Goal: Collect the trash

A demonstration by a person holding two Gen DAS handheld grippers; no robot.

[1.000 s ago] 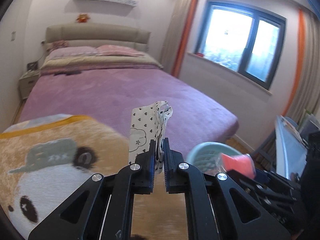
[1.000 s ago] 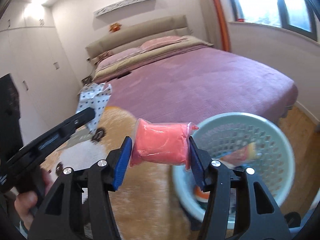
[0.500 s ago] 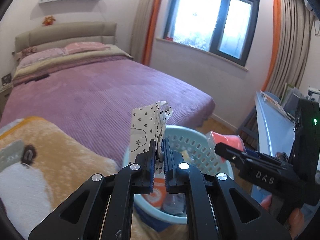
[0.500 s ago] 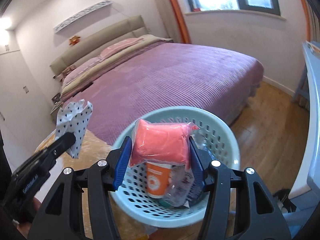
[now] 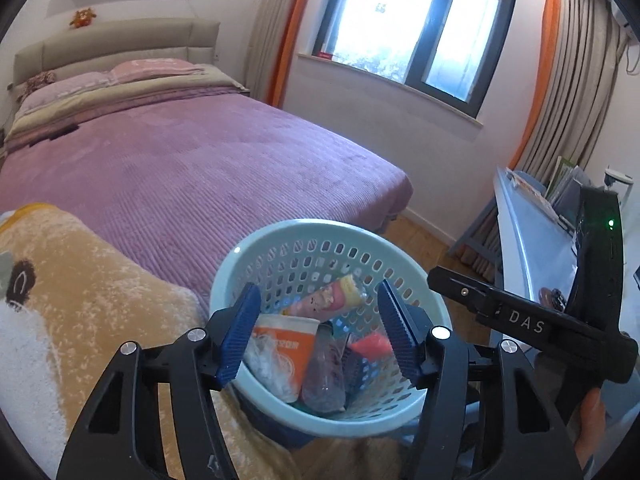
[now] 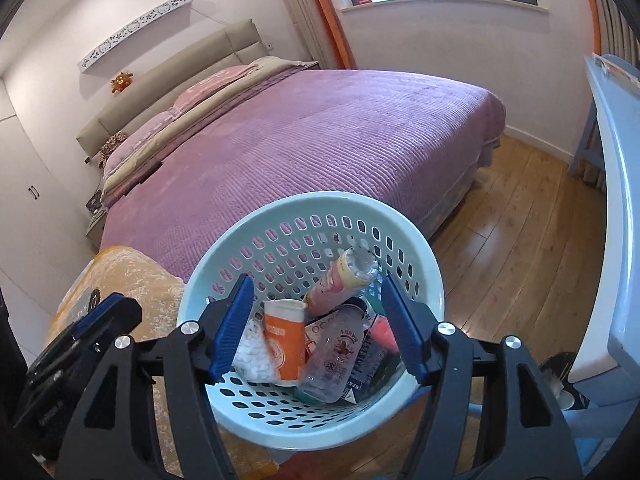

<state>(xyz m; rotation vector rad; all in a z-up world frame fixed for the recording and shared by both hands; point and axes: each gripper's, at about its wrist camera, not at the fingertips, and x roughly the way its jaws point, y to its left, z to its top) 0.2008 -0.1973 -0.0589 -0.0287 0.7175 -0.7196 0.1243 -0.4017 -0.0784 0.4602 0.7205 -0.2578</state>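
A pale teal perforated basket (image 5: 320,226) stands below both grippers, next to the bed. My left gripper (image 5: 318,292) hangs over it with its jaws opening and nothing between them. My right gripper (image 6: 316,282) is also above the basket (image 6: 312,204), jaws opening and empty. Inside lie an orange paper cup (image 6: 284,340), a clear bottle (image 6: 336,356), a pink-and-yellow tube (image 6: 344,280), a white patterned wrapper (image 6: 252,350) and a pink packet (image 6: 382,328). The left wrist view shows the same cup (image 5: 284,350) and pink packet (image 5: 370,346).
A purple bed (image 5: 200,168) fills the background. A tan bear blanket (image 5: 80,300) lies left of the basket. Wooden floor (image 6: 520,220) and a light blue desk (image 6: 616,160) are to the right. A hand (image 5: 592,420) holds the right gripper's handle.
Both grippers swung from the blanket to above the basket. The left one let go of the patterned wrapper and the right one the pink packet; both now lie in the basket.
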